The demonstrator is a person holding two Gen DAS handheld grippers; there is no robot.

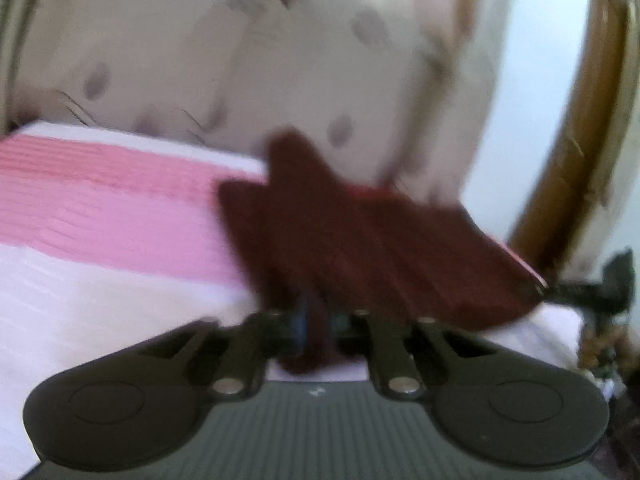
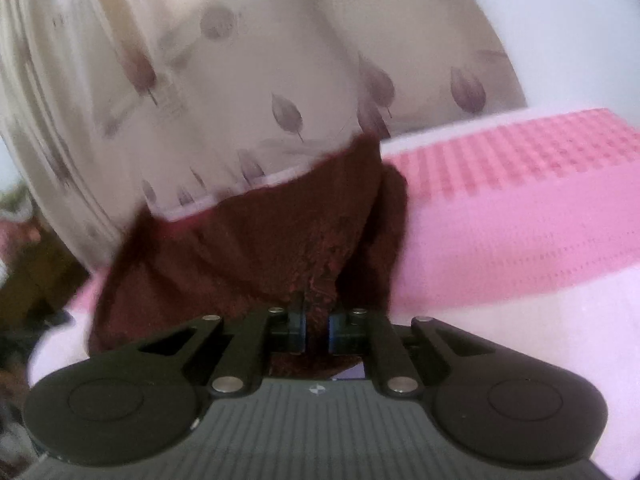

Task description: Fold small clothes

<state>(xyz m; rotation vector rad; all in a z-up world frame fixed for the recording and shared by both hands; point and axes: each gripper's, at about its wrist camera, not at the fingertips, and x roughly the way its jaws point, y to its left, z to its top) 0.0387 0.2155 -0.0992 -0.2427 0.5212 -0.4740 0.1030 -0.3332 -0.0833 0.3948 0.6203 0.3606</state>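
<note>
A dark maroon garment hangs in the air, stretched between both grippers above a bed with a pink and white cover. My left gripper is shut on one end of it, with cloth bunched between the fingers. My right gripper is shut on the other end of the garment, which spreads up and to the left. In the left wrist view the right gripper shows at the garment's far corner. The left wrist view is blurred.
A beige curtain with a leaf pattern hangs behind the bed. A brown wooden frame stands at the right by a pale wall. Dark clutter lies off the bed's left edge.
</note>
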